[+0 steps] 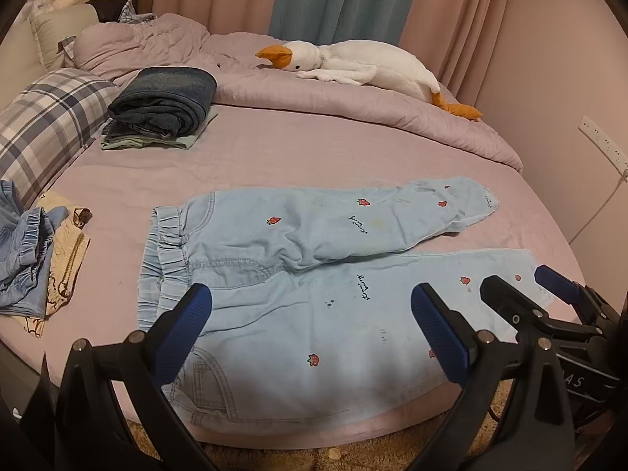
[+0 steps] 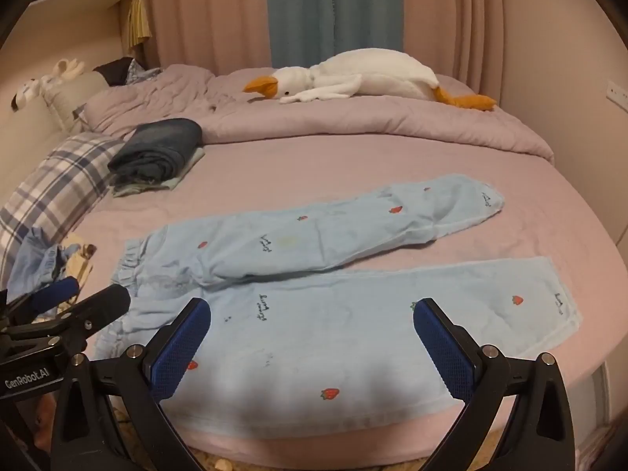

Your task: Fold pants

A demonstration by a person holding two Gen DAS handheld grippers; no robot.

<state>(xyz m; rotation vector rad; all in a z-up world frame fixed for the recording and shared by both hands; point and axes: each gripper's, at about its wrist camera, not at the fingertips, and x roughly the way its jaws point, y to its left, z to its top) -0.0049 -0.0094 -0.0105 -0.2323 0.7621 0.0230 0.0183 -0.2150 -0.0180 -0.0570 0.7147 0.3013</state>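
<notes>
Left claw, right claw: both gaping wide, empty, poised over the near leg to start folding. Pants: light blue, spread flat on the bed near its front edge. Folded clothes: stacked aside. Plush goose: far.

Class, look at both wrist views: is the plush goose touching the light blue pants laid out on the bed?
Apart. The right wrist view shows the plush goose up on the quilt, with bare pink sheet between it and the pants.
</notes>
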